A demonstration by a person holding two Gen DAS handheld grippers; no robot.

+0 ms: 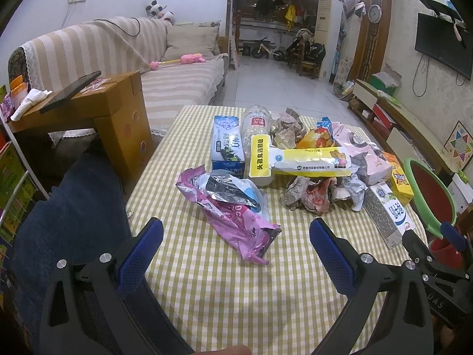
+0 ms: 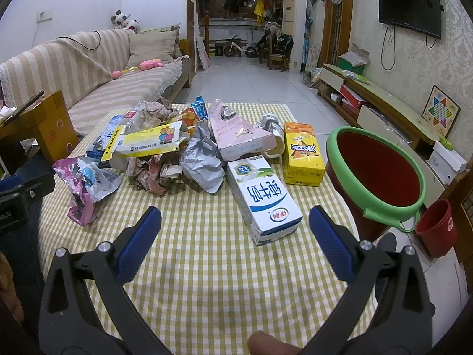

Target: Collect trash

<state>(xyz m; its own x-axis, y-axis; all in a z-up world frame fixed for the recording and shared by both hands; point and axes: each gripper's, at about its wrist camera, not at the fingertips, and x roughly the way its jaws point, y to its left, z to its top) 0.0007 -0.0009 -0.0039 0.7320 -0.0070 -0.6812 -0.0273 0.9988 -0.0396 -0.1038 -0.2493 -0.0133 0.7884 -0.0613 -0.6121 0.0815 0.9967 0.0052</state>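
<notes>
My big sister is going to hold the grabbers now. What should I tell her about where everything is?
Left gripper: open, empty, just short of the purple wrapper.
Right gripper: open, empty, facing the white milk carton.
All the trash sits in a pile on the checkered table: yellow medicine box, pink box, yellow drink carton, crumpled paper, blue box.
The red bin with the green rim stands at the table's right edge; no trash shows in the part of its inside that is visible.
Done: nothing visibly collected yet.
Left: every piece goes into the bin; the milk carton is probably the easiest start.

Left gripper (image 1: pixel 236 236) and right gripper (image 2: pixel 235 226), fingers apart.
</notes>
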